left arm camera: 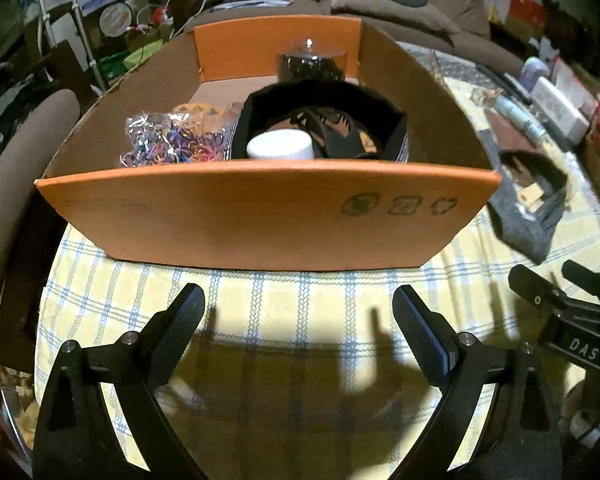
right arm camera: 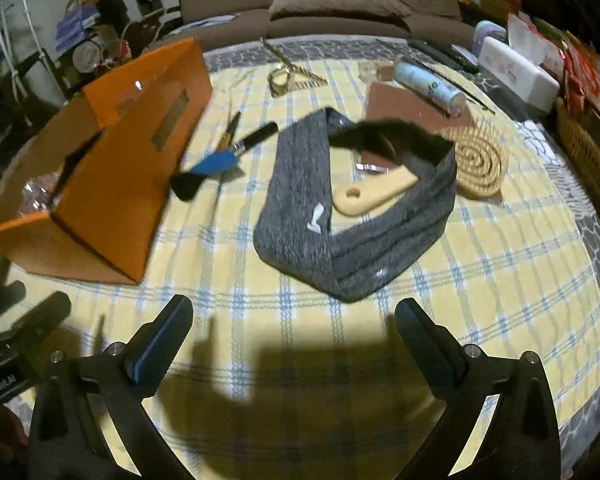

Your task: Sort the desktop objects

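Right hand-held gripper (right arm camera: 294,328) low in frame, jaws spread wide, empty, over the checked cloth of the table (right arm camera: 500,280). Just ahead — a grey headband (right arm camera: 300,216) looped around the handle of a wooden brush (right arm camera: 476,164). Left of it, a black makeup brush (right arm camera: 228,156) beside an orange box (right arm camera: 116,184). Farther back, a spray can (right arm camera: 430,84) lying on a brown mat (right arm camera: 408,108).

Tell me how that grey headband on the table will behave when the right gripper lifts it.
The grey headband looks like soft knit fabric lying in a flat, folded loop, so it will probably sag and dangle rather than hold shape. It seems light. The wooden brush lies through the loop, so lifting may drag or tip it.
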Demonstrator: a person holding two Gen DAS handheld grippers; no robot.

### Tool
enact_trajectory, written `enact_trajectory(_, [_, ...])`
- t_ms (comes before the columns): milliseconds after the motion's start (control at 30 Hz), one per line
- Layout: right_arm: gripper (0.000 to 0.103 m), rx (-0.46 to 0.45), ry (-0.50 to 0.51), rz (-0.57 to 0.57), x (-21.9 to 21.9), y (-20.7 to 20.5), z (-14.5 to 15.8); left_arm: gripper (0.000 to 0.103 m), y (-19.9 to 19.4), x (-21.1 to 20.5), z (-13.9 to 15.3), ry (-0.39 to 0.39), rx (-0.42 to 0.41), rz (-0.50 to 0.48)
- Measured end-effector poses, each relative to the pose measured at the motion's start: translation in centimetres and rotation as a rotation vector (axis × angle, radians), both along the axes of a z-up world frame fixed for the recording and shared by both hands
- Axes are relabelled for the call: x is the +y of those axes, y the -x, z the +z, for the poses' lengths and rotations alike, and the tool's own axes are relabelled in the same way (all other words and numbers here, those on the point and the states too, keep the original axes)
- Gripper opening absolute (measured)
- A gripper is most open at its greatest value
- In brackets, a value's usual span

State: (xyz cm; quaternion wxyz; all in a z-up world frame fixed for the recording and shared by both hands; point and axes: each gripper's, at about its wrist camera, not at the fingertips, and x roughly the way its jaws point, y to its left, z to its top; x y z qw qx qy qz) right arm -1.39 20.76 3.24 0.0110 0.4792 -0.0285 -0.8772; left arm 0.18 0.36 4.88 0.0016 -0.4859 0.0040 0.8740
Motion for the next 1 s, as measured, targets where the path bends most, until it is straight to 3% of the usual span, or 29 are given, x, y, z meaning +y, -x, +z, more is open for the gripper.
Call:
enact_trajectory(167, [0.102,-0.013,0.026,-0.012,0.0,-0.4,-1.6,0.094,0.4,0.2,-1.3,-0.009,-0.025,0.003])
enact_trajectory(367, [0.103,0.024,-0.049,0.008,-1.0,-0.8,-2.2,0.095,0.4,0.3,-3.1,-0.001,-0.071,0.009])
enact_trajectory(467, [0.103,0.041,-0.045,0.001,-0.9,-1.1,-2.3,0.102,0.2,0.0,-3.5,-0.028,-0.059,0.020])
enact_trajectory(600, [0.103,0.052,-0.060,0.000,-1.0,-1.1,-2.4,0.103,-0.3,0.2,-3.8,-0.016,-0.031,0.017])
enact_trajectory(733, [0.103,0.064,-0.070,-0.012,-1.2,-1.3,-2.5,0.103,-1.6,0.3,-4.1,-0.021,0.056,0.009])
enact_trajectory(1000, [0.103,0.064,-0.069,-0.012,-1.3,-1.3,-2.4,0.103,-1.9,0.1,-4.6,-0.025,0.055,0.009])
